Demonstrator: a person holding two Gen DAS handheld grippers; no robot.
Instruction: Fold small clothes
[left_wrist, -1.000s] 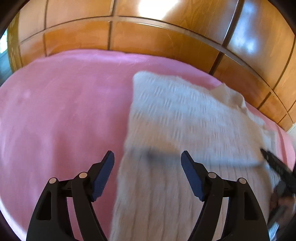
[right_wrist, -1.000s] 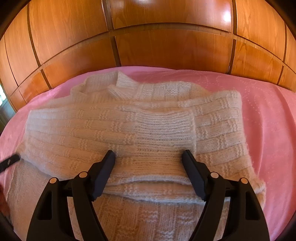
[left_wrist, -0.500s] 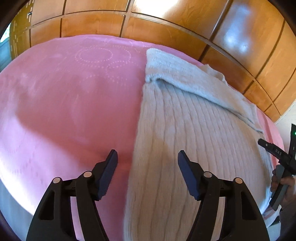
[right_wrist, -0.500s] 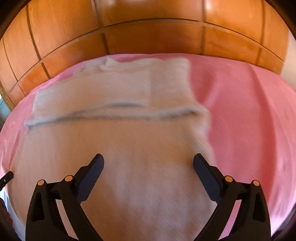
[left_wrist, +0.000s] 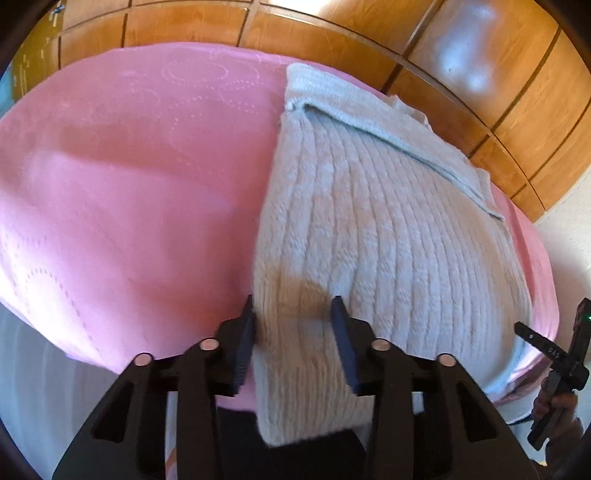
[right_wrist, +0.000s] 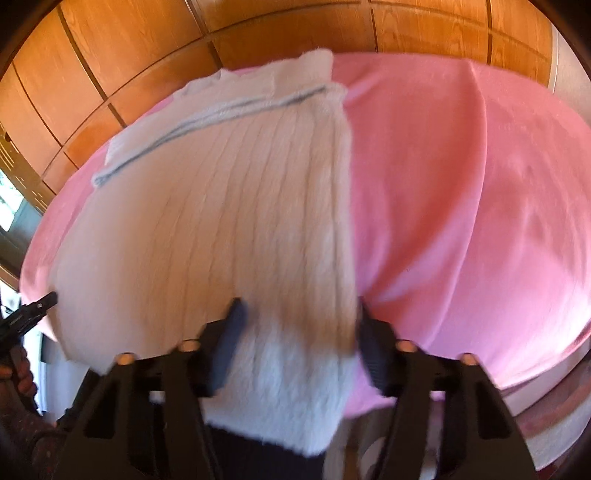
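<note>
A cream ribbed knit sweater (left_wrist: 388, 229) lies lengthwise on the pink bed cover (left_wrist: 129, 177), its near hem hanging over the bed's front edge. Its far part is folded over itself. My left gripper (left_wrist: 293, 314) is open, its jaws astride the sweater's near left corner. My right gripper (right_wrist: 299, 314) is open, its jaws astride the sweater's (right_wrist: 229, 206) near right corner on the pink bed cover (right_wrist: 461, 206). The right gripper also shows at the right edge of the left wrist view (left_wrist: 546, 354).
Orange wooden wall panels (left_wrist: 369, 40) run behind the bed. The bed's front edge drops off just under both grippers. The left gripper's tip shows at the left edge of the right wrist view (right_wrist: 33, 314).
Both grippers pulled back from over the sweater's middle to its near hem at the bed's front edge. Their jaws have narrowed around the hem corners.
</note>
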